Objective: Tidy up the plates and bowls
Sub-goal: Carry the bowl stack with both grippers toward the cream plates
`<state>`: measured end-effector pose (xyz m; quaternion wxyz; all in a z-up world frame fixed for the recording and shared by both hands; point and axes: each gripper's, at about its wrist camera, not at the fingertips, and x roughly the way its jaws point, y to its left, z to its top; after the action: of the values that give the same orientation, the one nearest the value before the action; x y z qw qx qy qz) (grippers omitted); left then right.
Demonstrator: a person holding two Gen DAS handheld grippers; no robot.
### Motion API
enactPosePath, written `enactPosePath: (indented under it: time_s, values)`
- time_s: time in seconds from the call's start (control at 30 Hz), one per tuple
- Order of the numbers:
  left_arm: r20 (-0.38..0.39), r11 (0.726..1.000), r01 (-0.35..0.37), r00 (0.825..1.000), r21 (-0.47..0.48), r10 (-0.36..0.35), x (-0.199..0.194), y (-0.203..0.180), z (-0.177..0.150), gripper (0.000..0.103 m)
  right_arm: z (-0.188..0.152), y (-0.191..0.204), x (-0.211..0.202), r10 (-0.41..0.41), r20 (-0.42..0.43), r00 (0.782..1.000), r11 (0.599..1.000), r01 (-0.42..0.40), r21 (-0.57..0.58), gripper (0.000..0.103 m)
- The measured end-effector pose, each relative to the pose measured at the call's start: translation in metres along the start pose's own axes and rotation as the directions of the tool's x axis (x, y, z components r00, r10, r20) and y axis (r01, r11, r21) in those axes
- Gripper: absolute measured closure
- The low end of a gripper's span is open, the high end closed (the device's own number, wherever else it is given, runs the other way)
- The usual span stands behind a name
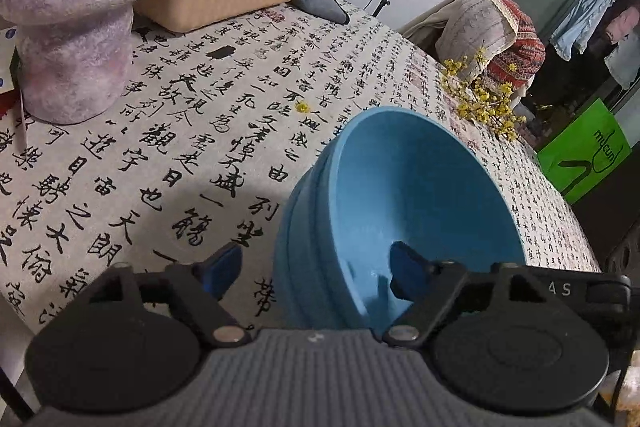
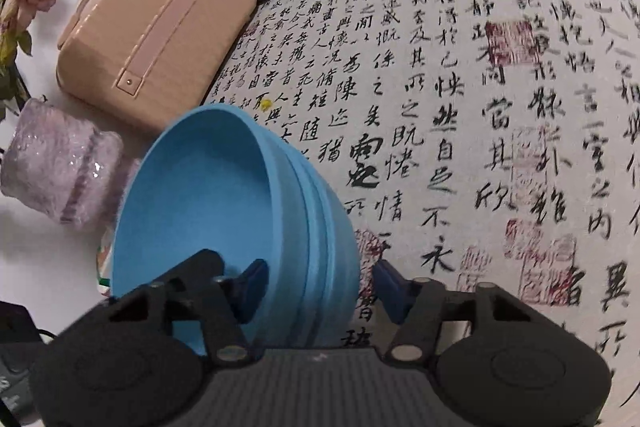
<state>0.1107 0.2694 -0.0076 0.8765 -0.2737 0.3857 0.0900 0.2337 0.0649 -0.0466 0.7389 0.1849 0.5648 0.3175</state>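
On the table (image 1: 168, 147), the stack of blue bowls (image 1: 400, 211) is being straddled at opposite rims by the left gripper (image 1: 316, 273) and right gripper (image 2: 320, 283), jaws part-open and not yet pinching, so both walls are best being seated deep before closing evenly.

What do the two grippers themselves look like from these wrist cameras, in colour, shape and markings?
Both look alike. The left gripper has a grey ribbed body, two round black discs at its sides, black angled linkage arms on silver pivot pins, and blue pads on its fingers. White letters "AS" show on a black part at its right. The right gripper shows the same build, with no lettering visible. No hands or sleeves show.
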Motion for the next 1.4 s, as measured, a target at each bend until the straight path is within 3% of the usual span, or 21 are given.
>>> enactPosePath:
  time_s: [0.1, 0.17, 0.2, 0.53, 1.4]
  values:
    - [-0.008, 1.0, 0.0, 1.0, 0.023, 0.0, 0.001, -0.001, 0.0, 0.031, -0.002, -0.001, 0.0, 0.015, -0.01, 1.0, 1.0, -0.014, 0.026, 0.053]
    - [-0.021, 0.999, 0.011, 1.0, 0.036, -0.01, 0.003, -0.003, 0.0, 0.046, -0.004, -0.001, -0.001, 0.012, -0.002, 1.0, 0.999, -0.012, 0.036, 0.054]
    - [-0.028, 0.999, 0.015, 0.999, 0.046, -0.014, 0.003, -0.005, 0.0, 0.047, -0.004, -0.002, -0.001, 0.012, 0.001, 1.0, 0.999, -0.012, 0.046, 0.055]
    - [-0.034, 0.992, -0.041, 0.998, 0.123, 0.045, 0.003, -0.019, -0.006, 0.048, -0.01, 0.001, -0.01, -0.031, 0.004, 1.0, 0.998, 0.03, 0.057, 0.059]
    - [-0.003, 0.977, -0.01, 1.0, 0.211, 0.011, -0.022, -0.074, -0.029, 0.048, -0.037, -0.025, -0.085, -0.034, 0.081, 0.996, 0.997, 0.028, 0.072, 0.059]
